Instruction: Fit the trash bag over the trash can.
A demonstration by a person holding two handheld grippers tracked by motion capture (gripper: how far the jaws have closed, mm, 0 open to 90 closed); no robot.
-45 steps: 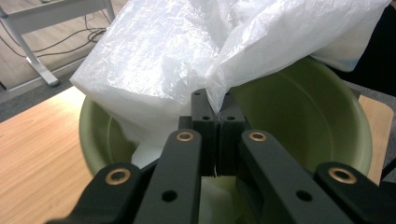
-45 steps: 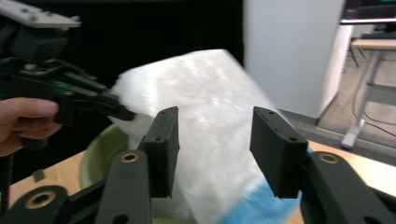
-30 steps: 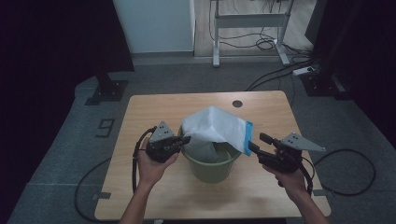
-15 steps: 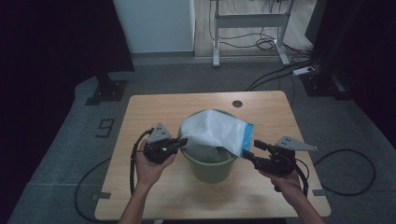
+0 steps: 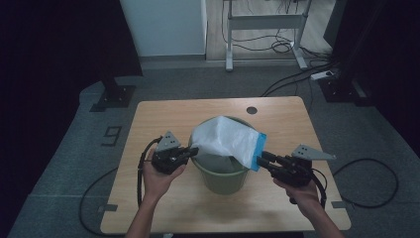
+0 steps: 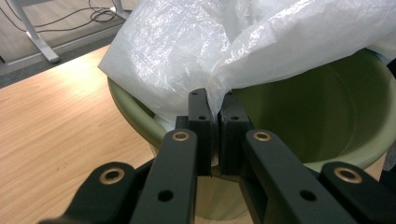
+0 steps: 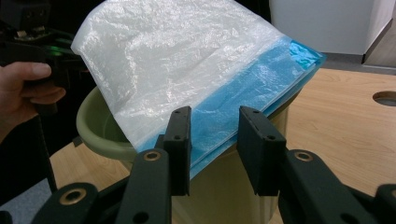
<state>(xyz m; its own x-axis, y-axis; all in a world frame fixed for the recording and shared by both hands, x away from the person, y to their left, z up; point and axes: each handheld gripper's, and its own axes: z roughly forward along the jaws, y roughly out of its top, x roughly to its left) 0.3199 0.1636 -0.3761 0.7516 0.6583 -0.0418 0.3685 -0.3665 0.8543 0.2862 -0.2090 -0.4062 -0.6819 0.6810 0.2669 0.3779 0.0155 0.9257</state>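
Observation:
A white plastic bag [image 5: 225, 141] with a blue strip [image 5: 258, 151] along one edge is draped over the top of a green bucket [image 5: 221, 177] in the middle of the wooden table [image 5: 163, 119]. My left gripper [image 5: 190, 151] is shut on the bag's left edge, just above the bucket rim [image 6: 133, 116]; the film [image 6: 187, 46] is pinched between the jaws of the left gripper [image 6: 215, 100]. My right gripper [image 5: 262, 157] stands open at the blue strip [image 7: 252, 93]. In the right gripper view the open right gripper [image 7: 212, 123] frames the strip and the bucket's side [image 7: 233, 182].
A round cable hole [image 5: 251, 110] lies in the table behind the bucket. Black cables [image 5: 366, 163] trail off both table sides. A metal desk frame [image 5: 262, 22] and floor cables stand beyond the table. The other hand [image 7: 23, 88] shows at the left of the right gripper view.
My right gripper has moved left, up to the bag's blue edge. The bag has sunk a little lower over the bucket. The left gripper keeps its grip.

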